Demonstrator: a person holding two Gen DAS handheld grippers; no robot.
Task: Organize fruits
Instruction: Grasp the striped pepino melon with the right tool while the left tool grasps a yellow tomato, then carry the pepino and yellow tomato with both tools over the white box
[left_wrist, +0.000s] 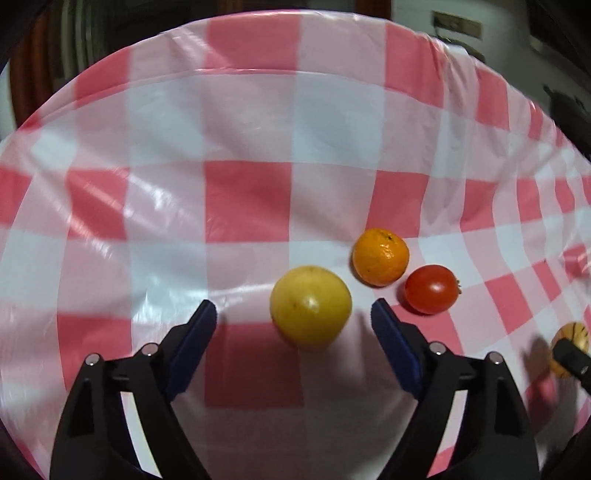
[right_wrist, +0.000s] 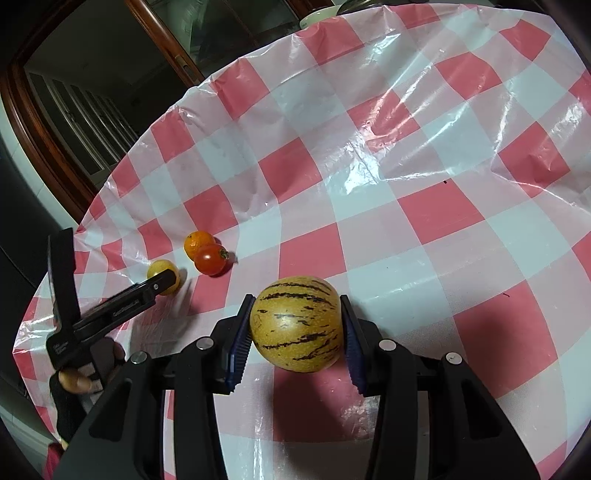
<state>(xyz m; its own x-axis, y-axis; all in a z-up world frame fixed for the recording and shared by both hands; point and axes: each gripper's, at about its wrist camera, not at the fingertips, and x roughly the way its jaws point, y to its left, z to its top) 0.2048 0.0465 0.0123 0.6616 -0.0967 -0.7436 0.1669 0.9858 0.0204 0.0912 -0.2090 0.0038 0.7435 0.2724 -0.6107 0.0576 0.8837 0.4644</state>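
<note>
The right gripper (right_wrist: 297, 332) was clamped across the middle of a striped melon (right_wrist: 295, 323), near the table's front edge. It looked firm, smooth and rather slippery; its long axis ran roughly upright. The left gripper (left_wrist: 293, 314) stood apart around a yellow fruit (left_wrist: 310, 305), not touching.
</note>
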